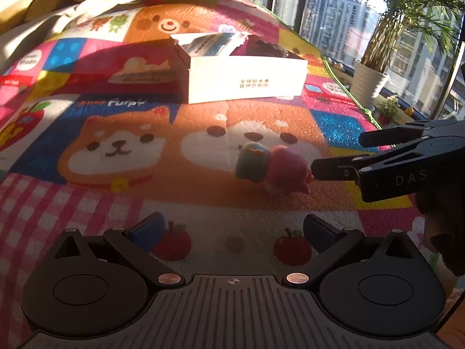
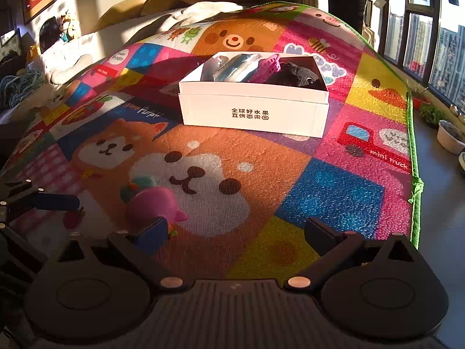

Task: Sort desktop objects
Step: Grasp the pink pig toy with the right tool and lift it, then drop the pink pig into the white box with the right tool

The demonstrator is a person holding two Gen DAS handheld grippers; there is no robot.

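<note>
A pink and teal toy figure (image 1: 271,165) lies on the colourful cartoon mat (image 1: 116,145); it also shows in the right wrist view (image 2: 151,203). My left gripper (image 1: 232,232) is open and empty, a little short of the toy. My right gripper (image 2: 235,232) is open, its left finger (image 2: 151,234) beside the toy; in the left wrist view its fingers (image 1: 334,170) reach in from the right and one tip touches the toy. A white open box (image 2: 252,110) stands farther back, holding a black plush toy (image 2: 296,77), a pink item (image 2: 271,62) and a bluish pack (image 2: 235,68).
The mat's green edge (image 2: 412,157) runs along the right, with bare floor and plant pots (image 2: 450,136) beyond. A large potted palm (image 1: 369,81) stands by the windows. A sofa with cushions (image 2: 151,3) lies behind the mat.
</note>
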